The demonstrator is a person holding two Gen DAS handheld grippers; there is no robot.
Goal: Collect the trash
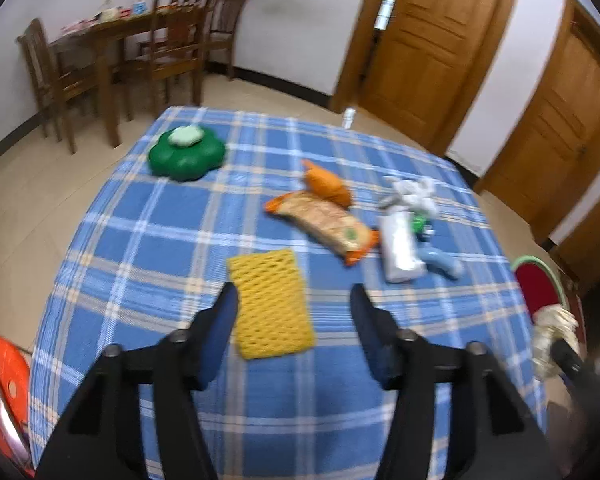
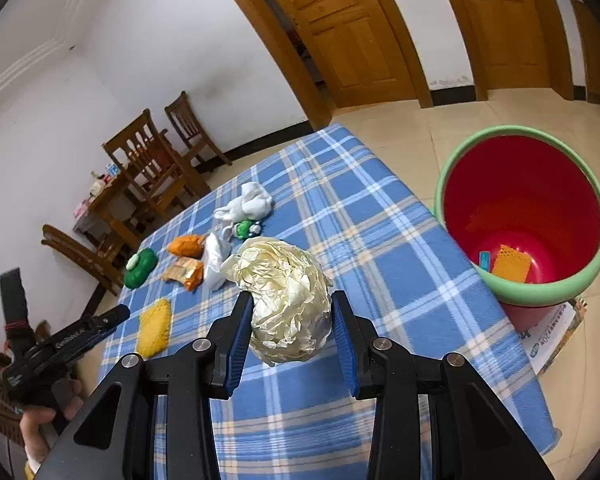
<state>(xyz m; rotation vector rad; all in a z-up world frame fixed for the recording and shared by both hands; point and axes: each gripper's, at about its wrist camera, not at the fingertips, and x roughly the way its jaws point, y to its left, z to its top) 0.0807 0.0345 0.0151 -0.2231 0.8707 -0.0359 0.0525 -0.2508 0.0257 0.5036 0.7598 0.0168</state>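
Note:
My right gripper (image 2: pixel 292 300) is shut on a crumpled cream paper ball (image 2: pixel 288 300), held above the blue plaid tablecloth (image 2: pixel 380 248). To its right, a red bin with a green rim (image 2: pixel 540 294) stands on the floor, with an orange net and a blue scrap at its bottom. My left gripper (image 1: pixel 292 292) is open, hanging over a yellow foam net (image 1: pixel 272 304) that lies flat on the cloth; the pads do not touch it. A hand holds the left gripper (image 2: pixel 118 314) at the table's left edge.
On the cloth lie an orange snack bag (image 1: pixel 324 224), an orange packet (image 1: pixel 328 182), a white packet (image 1: pixel 398 248), crumpled white plastic (image 1: pixel 414 192), a blue piece (image 1: pixel 440 260) and a green flower-shaped object (image 1: pixel 186 156). Wooden chairs (image 1: pixel 172 44) and doors (image 1: pixel 432 40) lie beyond.

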